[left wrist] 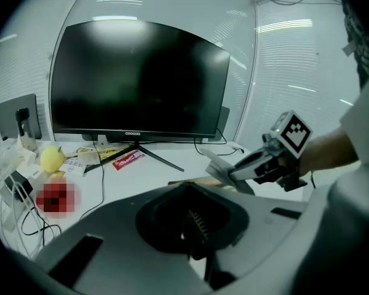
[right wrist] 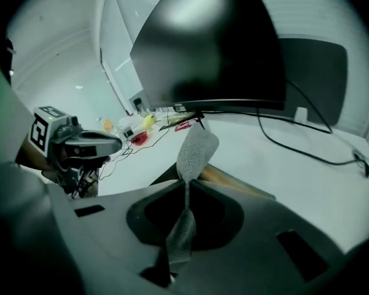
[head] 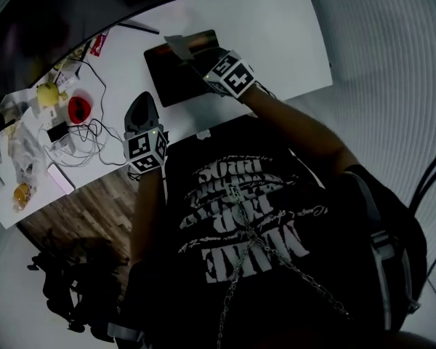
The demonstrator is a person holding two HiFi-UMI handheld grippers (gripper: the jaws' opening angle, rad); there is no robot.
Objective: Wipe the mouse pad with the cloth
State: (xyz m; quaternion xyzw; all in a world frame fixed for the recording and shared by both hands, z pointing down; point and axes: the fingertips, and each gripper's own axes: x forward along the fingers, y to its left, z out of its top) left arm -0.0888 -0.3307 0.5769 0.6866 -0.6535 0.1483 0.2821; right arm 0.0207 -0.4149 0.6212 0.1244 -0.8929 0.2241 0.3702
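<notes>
- A white bench (head: 291, 42) stands against a pale wall, with a dark monitor (left wrist: 135, 78) at its far side. Cables (head: 87, 133) and small clutter lie at the left.
- The dark mouse pad (head: 176, 78) lies flat on the bench, right of the cables.
- The right tool (head: 191, 54) is over the pad's far part, pinching a grey cloth (right wrist: 195, 152). One end of the cloth stands up past the tips.
- The left tool (head: 143, 102) is pressed together and empty, over the bench's near edge, just left of the pad.

Grey rough-woven cloth (right wrist: 195, 149), matt dark mouse pad (head: 173, 78), smooth white desk (head: 283, 42), glossy monitor screen (left wrist: 135, 78)
</notes>
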